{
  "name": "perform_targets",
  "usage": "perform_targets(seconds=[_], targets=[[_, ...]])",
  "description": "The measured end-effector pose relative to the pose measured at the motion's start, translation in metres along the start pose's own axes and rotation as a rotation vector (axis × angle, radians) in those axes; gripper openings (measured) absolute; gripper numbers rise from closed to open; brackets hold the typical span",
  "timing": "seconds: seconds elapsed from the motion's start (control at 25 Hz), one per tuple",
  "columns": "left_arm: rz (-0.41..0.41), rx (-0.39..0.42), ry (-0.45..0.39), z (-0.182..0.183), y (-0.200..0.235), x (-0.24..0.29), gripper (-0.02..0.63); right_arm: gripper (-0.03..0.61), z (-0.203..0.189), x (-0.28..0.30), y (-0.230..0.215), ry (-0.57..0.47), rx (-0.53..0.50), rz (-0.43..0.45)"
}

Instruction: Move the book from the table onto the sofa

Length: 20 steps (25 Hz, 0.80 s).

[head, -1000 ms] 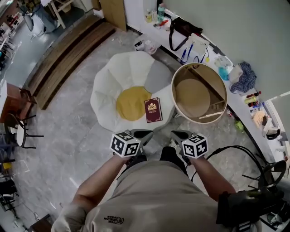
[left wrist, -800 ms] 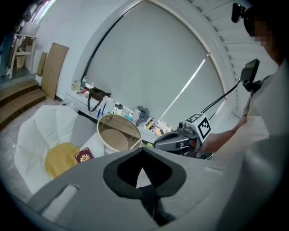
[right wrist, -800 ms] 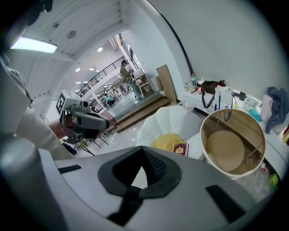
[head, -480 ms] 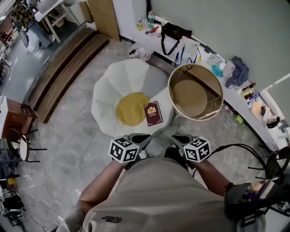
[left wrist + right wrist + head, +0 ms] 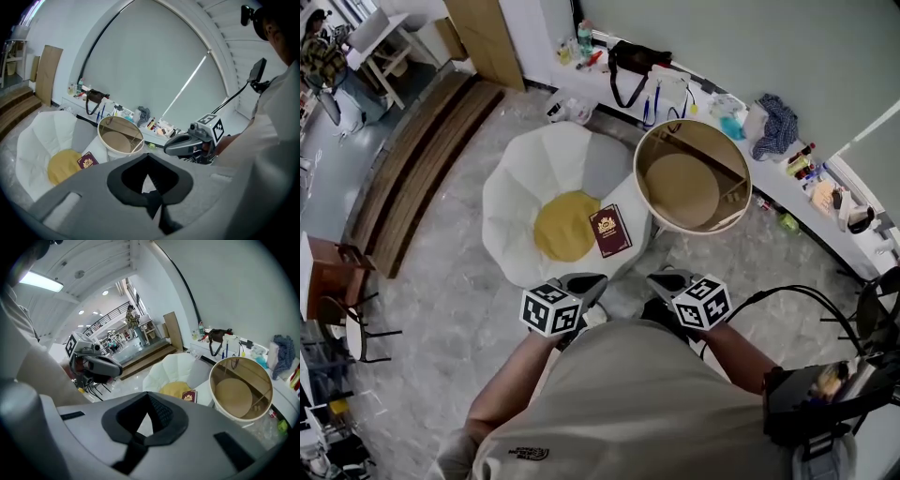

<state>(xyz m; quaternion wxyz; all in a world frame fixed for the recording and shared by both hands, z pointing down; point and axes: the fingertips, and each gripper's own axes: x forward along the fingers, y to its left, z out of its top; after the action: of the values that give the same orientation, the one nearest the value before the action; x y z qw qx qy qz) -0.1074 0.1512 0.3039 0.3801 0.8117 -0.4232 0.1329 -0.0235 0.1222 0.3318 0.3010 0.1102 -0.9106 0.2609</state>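
Note:
A dark red book (image 5: 609, 231) with a gold crest lies flat on the white petal-shaped sofa (image 5: 523, 183), at the right edge of its yellow cushion (image 5: 562, 227). The round wooden table (image 5: 679, 187) stands just right of the sofa, its top bare. My left gripper (image 5: 592, 279) and right gripper (image 5: 662, 277) are held side by side close to my body, short of the sofa, both shut and empty. The left gripper view shows the book (image 5: 87, 161) and the right gripper (image 5: 174, 147). The right gripper view shows the book (image 5: 190, 396) and the left gripper (image 5: 111, 367).
A low ledge (image 5: 703, 89) along the curved wall carries a black bag (image 5: 628, 61), bottles and a blue cloth (image 5: 776, 125). Wooden steps (image 5: 412, 159) run at the left, with a chair (image 5: 337, 319) nearer. Black cables (image 5: 797, 300) loop at my right. A person (image 5: 132, 317) stands far off.
The head view has swung, so sofa, book and table sit further left and higher in the picture. The book has stayed put on the sofa. Both grippers stay shut near my body.

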Motion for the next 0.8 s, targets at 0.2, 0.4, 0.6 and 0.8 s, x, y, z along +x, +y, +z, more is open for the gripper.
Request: perform_targets(seconds=[0.2, 0.4, 0.6, 0.8], targets=[[-0.004, -0.002, -0.005, -0.001, 0.001, 0.001, 0.006, 0.012, 0.002, 0.001, 0.0, -0.009, -0.008, -0.008], [-0.003, -0.004, -0.001, -0.004, 0.005, 0.001, 0.006, 0.011, 0.002, 0.003, -0.002, -0.011, 0.0, -0.015], [0.002, -0.013, 0.004, -0.005, 0.013, 0.008, 0.006, 0.012, 0.005, -0.001, -0.01, -0.01, -0.002, -0.025], [-0.003, 0.003, 0.024, 0.001, 0.018, 0.027, 0.006, 0.012, 0.006, -0.008, -0.027, -0.02, 0.01, -0.039]])
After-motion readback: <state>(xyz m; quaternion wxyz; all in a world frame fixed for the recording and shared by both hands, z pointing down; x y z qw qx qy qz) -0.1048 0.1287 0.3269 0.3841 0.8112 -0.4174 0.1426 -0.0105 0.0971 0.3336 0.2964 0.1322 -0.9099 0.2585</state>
